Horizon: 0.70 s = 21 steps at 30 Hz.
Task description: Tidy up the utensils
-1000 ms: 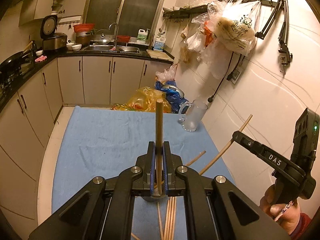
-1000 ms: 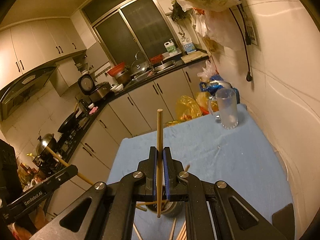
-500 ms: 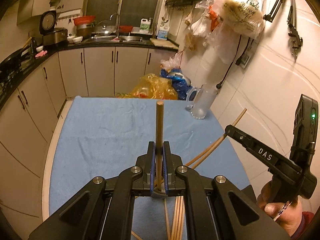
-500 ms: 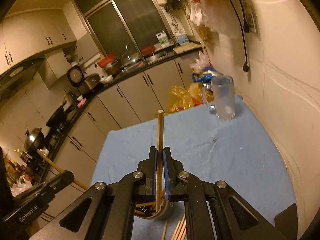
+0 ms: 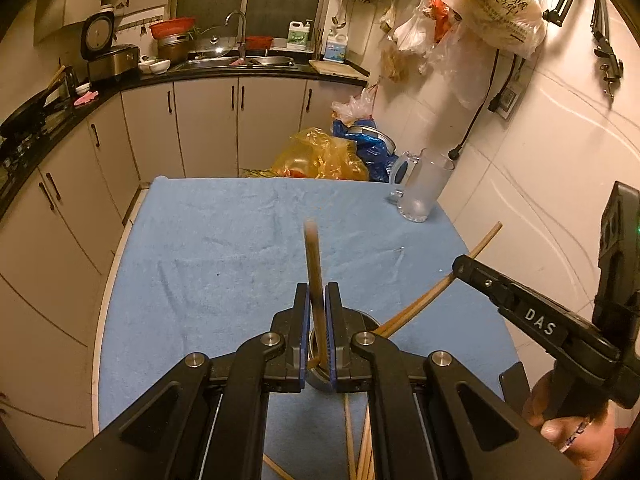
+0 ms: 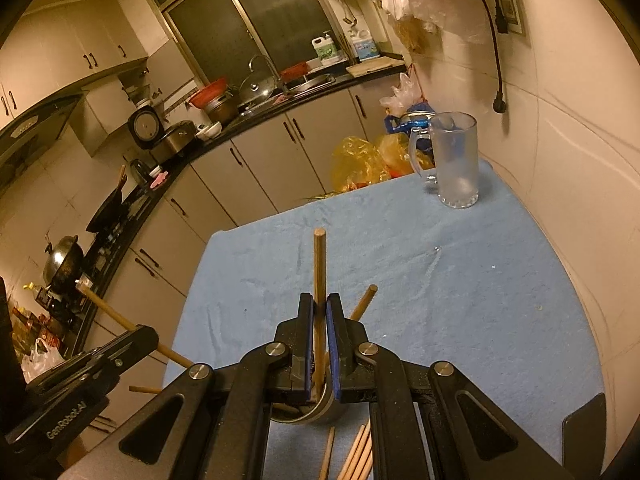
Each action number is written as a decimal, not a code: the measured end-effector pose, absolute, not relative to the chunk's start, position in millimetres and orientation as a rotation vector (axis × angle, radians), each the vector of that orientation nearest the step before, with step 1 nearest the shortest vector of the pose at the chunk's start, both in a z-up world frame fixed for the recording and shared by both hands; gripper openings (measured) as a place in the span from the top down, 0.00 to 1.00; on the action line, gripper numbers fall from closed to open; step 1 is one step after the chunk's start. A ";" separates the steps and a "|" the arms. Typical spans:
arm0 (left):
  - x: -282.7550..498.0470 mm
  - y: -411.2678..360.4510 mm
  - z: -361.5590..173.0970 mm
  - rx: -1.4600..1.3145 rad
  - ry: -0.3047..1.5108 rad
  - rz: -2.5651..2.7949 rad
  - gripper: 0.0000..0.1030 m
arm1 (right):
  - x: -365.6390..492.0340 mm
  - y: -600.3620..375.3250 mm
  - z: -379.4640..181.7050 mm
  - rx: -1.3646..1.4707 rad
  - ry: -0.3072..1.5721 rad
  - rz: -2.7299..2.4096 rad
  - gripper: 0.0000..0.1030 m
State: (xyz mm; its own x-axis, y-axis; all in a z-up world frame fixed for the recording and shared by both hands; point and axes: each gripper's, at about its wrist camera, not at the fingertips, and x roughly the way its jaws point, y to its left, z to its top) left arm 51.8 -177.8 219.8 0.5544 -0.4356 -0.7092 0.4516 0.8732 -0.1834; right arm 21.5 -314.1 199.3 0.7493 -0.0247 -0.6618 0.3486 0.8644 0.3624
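Note:
Each gripper pinches one wooden chopstick. My left gripper (image 5: 317,300) is shut on a chopstick (image 5: 313,264) that stands nearly upright, its lower end inside a round metal cup (image 5: 362,320) just below the fingers. My right gripper (image 6: 319,312) is shut on a second chopstick (image 6: 319,268), whose lower end also dips into the metal cup (image 6: 320,410). Other chopsticks (image 6: 362,304) lean out of that cup. Several loose chopsticks (image 5: 362,452) lie on the blue cloth (image 5: 224,248) near the front edge. The right gripper's body (image 5: 532,320) shows at the right of the left wrist view.
A frosted glass mug (image 6: 454,160) stands at the far right corner of the blue-covered table, close to the tiled wall. Yellow and blue plastic bags (image 5: 320,156) lie on the floor beyond the table. Kitchen cabinets and a sink counter (image 5: 240,64) run behind.
Both grippers have sunk toward the table with their chopsticks, whose lower ends now reach into the metal cup. The table and mug fill more of each view.

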 end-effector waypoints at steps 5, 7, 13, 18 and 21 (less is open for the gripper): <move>46.4 -173.9 230.5 0.016 0.796 -0.529 0.93 | 13.3 -314.0 212.1 0.487 0.674 -0.217 0.92; 41.5 -171.7 238.7 0.017 0.773 -0.531 0.93 | 7.9 -314.5 221.3 0.482 0.659 -0.222 0.92; 10.6 -148.9 269.6 0.019 0.661 -0.532 0.72 | -26.0 -309.8 251.2 0.456 0.608 -0.243 0.80; -10.6 -123.2 283.5 0.009 0.616 -0.538 0.71 | -77.1 -292.9 261.5 0.408 0.588 -0.308 0.48; -23.6 -108.5 285.1 -0.003 0.602 -0.555 0.67 | -107.0 -284.9 250.7 0.423 0.623 -0.348 0.40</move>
